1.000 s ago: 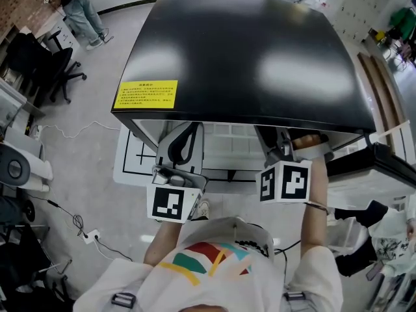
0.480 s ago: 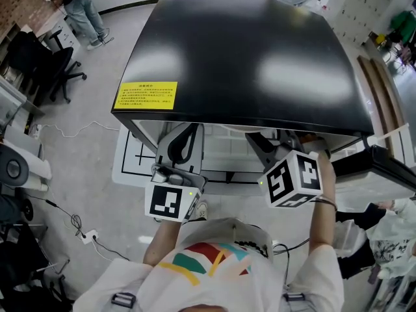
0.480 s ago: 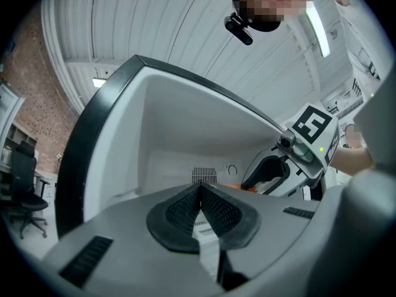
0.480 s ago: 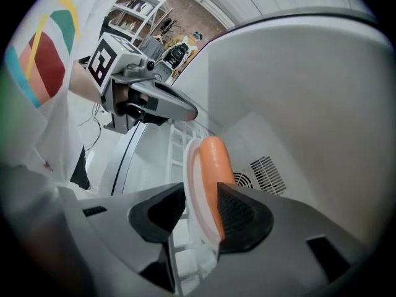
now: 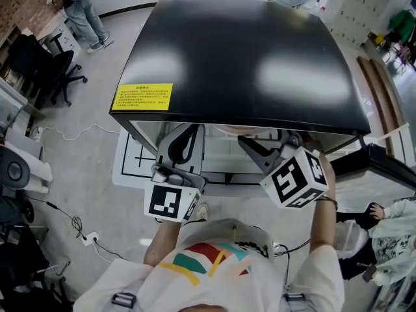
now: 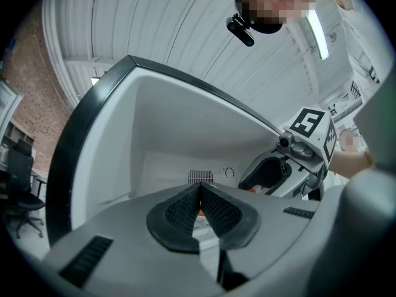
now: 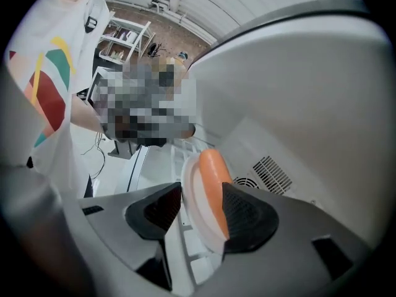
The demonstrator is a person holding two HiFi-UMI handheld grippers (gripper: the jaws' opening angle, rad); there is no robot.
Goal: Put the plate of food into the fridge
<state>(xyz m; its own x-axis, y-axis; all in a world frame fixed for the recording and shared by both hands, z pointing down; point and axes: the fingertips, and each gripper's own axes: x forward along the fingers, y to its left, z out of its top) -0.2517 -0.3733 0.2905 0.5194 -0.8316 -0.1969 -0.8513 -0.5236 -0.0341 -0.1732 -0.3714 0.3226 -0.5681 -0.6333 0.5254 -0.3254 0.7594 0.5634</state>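
The fridge (image 5: 240, 51) has a black top and stands open towards me, with a white inside (image 6: 167, 135). A white plate (image 7: 197, 212) carrying a long orange piece of food (image 7: 213, 181) sits between the fingers of my right gripper (image 7: 201, 218), over the white wire shelf (image 7: 180, 159). Its jaws have just been opening. The left pad (image 7: 158, 210) stands clear of the plate and the right pad (image 7: 247, 218) is beside the food. In the head view the right gripper (image 5: 252, 146) reaches in under the fridge top. My left gripper (image 6: 199, 209) is shut and empty, and points into the fridge (image 5: 184, 142).
The vent grille (image 7: 269, 173) marks the fridge's back wall. The open door (image 5: 390, 161) stands at the right. An office chair (image 5: 39, 70) and a standing person (image 5: 81, 12) are at the far left, and cables (image 5: 71, 220) lie on the floor.
The right gripper has rolled, so its marker cube now sits tilted, and one finger sticks out further to the left under the fridge top. The left gripper has kept still.
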